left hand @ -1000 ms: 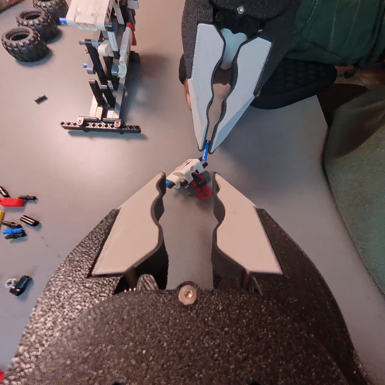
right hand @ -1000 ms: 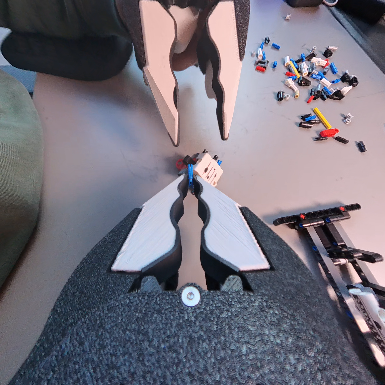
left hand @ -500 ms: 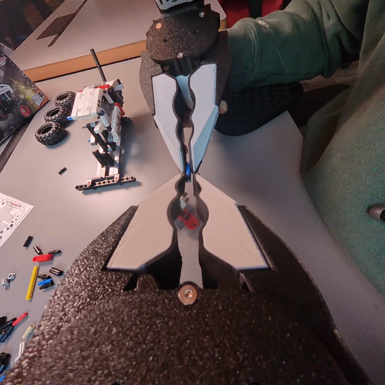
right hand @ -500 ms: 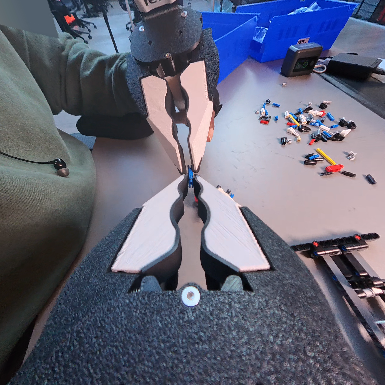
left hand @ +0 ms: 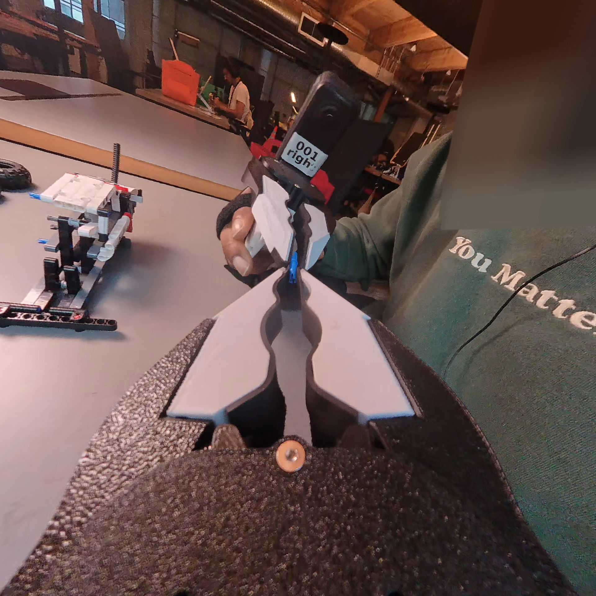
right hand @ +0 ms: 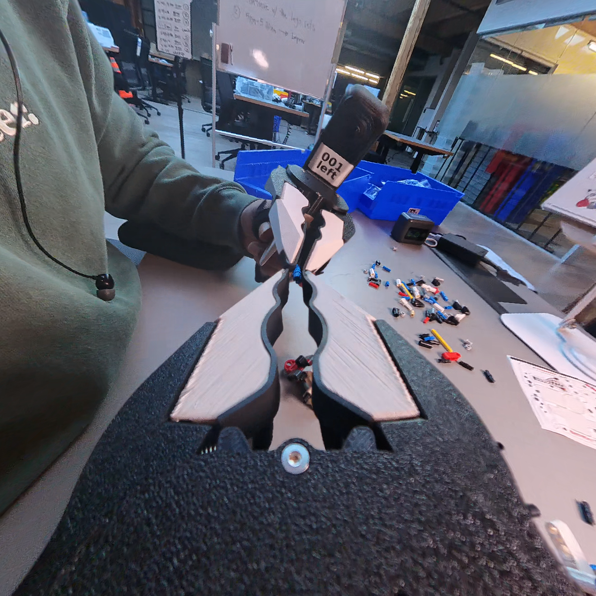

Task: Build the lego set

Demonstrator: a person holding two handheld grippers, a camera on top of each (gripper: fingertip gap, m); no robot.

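Blue pin [left hand: 293, 268], small, held up off the table between the tips of both grippers, which meet nose to nose. Right gripper [right hand: 296, 278] has its fingers drawn together on the pin, tips nearly closed around it. Left gripper [left hand: 292, 280] comes in from the opposite side with its tips also pressed in close around the same pin; whether it actually grips or only touches, cannot tell for certain from the left wrist view, but the tips sit tight against the blue piece.

Below and behind the right gripper's tips, seen through the gap between its fingers, a small sub-assembly [right hand: 298, 367] of red, black and grey pieces lies on the grey table [right hand: 371, 322], apart from the pin.

Out to the right of the right gripper: a scatter of loose pieces [right hand: 422, 300] in blue, black, red and white, then a yellow axle [right hand: 441, 340] and a red piece [right hand: 451, 356] a little nearer. A printed instruction sheet [right hand: 558, 400] lies farther right. Beyond the scatter, blue bins [right hand: 403, 196] and a small dark camera-like box [right hand: 412, 227].

To the left of the left gripper: the partly built vehicle chassis [left hand: 74, 248], white, black and red, standing on the table, with a black tyre [left hand: 13, 174] past it at the picture's edge.

Person in a green sweatshirt [left hand: 500, 322] sits just behind both grippers, a hand [left hand: 238, 238] wrapped round the right gripper's handle.
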